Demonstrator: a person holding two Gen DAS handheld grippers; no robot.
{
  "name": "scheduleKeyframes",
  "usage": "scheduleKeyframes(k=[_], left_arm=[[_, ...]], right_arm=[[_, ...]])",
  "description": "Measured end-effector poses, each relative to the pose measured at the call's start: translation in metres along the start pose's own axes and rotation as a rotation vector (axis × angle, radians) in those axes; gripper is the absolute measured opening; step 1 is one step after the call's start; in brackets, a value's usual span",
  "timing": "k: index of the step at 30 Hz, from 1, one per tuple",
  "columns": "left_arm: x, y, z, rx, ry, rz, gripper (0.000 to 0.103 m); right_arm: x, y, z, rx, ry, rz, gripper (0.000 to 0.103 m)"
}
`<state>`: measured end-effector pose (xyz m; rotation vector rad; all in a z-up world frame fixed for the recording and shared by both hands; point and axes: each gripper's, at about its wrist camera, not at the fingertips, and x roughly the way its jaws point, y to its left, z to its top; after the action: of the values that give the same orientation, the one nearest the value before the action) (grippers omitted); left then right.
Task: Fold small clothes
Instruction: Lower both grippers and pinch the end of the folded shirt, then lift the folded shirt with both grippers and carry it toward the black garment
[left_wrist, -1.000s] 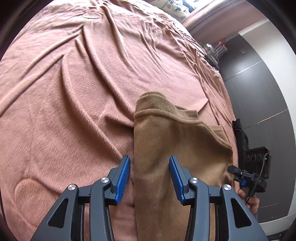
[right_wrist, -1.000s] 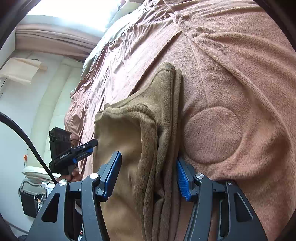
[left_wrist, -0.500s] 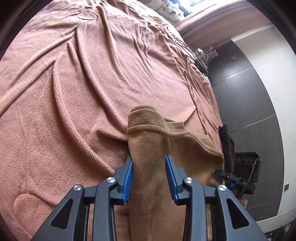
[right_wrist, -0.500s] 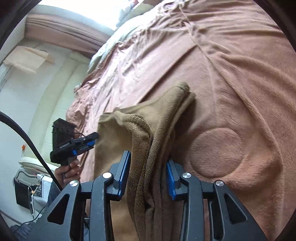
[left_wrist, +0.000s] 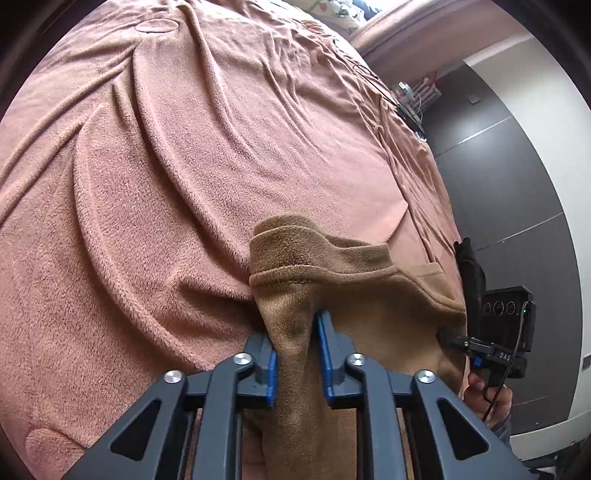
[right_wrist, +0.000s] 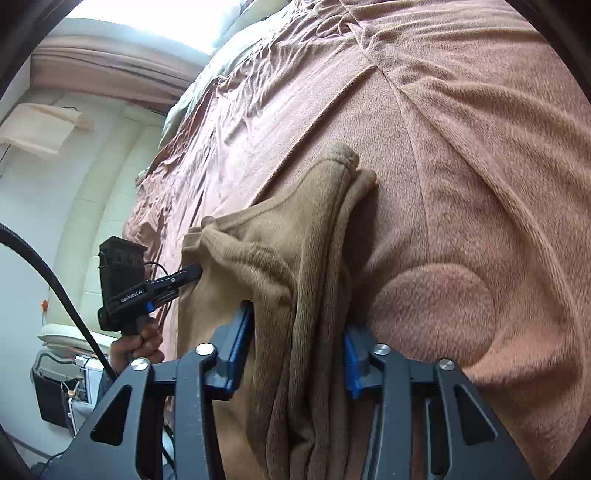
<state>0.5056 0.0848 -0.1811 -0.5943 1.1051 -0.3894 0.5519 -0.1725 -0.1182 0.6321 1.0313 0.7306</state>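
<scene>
Closing both on brown garment (left_wrist: 362, 295) atop pink blanket (left_wrist: 166, 184): left hand-held gripper (left_wrist: 295, 354) narrow, pinching one edge; right hand-held gripper (right_wrist: 295, 350) clamping bunched folds.

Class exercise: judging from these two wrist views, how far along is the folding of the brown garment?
Done: the brown garment already lies in layers on the pink blanket. In hand: the left gripper and right gripper are closing on its two edges. Left: making the next fold and laying it flat.
</scene>
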Motion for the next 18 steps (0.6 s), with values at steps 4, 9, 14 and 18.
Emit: scheduleKeyframes(k=[4,9,14,18], left_arm=[[-0.013,-0.016,-0.002,0.050,-0.033,0.019,0.005],[-0.043,-0.044,-0.007,0.110,-0.090,0.037,0.005],[-0.073,-0.070,-0.012,0.141,-0.147,0.017,0.005],[-0.096,-0.090,-0.019,0.160,-0.189,-0.001,0.005]], right_arm=[[-0.003,0.012,-0.004,-0.036,-0.010,-0.053,0.012],[-0.022,0.054,-0.015,-0.144,-0.063,-0.122,0.011],[-0.042,0.088,-0.030,-0.212,-0.106,-0.156,0.011],[-0.067,0.105,-0.045,-0.247,-0.146,-0.164,0.011]])
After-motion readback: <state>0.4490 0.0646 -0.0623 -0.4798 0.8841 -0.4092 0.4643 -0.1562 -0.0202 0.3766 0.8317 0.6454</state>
